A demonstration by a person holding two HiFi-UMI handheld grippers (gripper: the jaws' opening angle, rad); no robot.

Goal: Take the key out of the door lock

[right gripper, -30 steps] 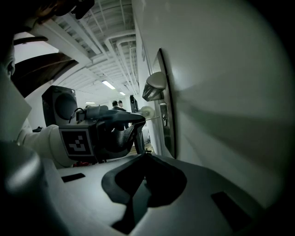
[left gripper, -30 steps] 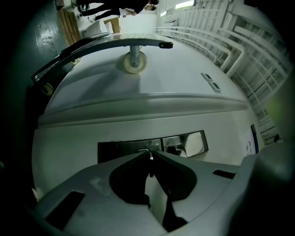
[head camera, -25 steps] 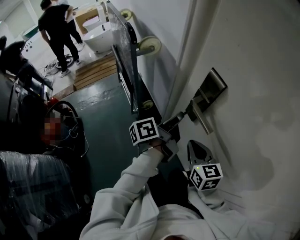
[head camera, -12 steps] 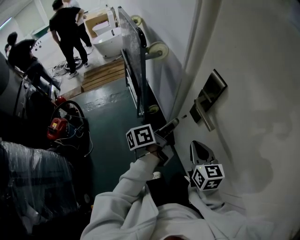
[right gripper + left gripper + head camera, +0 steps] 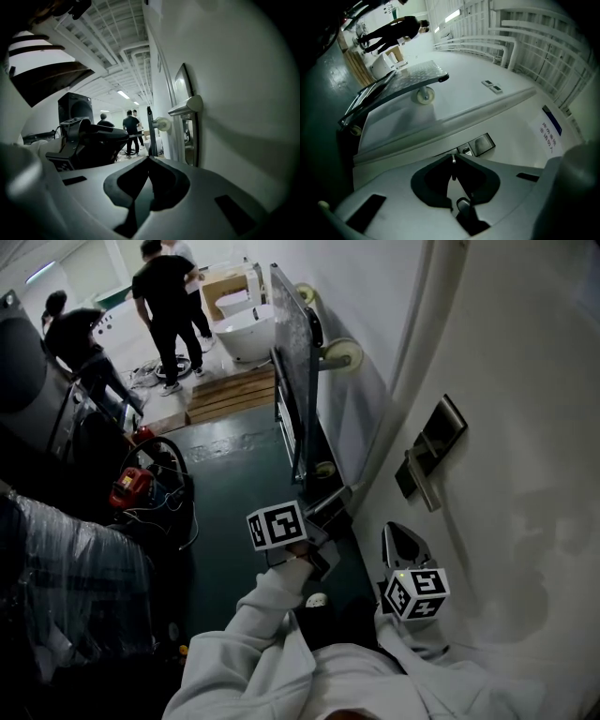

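The left gripper [image 5: 453, 158] has its jaws pinched nearly together on what looks like the thin key [image 5: 453, 169], clear of the door lock [image 5: 467, 151] at its one o'clock. The right gripper [image 5: 148, 160] is closed and empty, with the door handle [image 5: 186, 107] at its one o'clock.

A thin metal key [image 5: 453, 168] is seen edge-on, clamped between the closed jaws of the left gripper [image 5: 453, 157], withdrawn clear of the lock [image 5: 481, 144]. The lock is a dark rectangular plate set on the white door [image 5: 525, 427].
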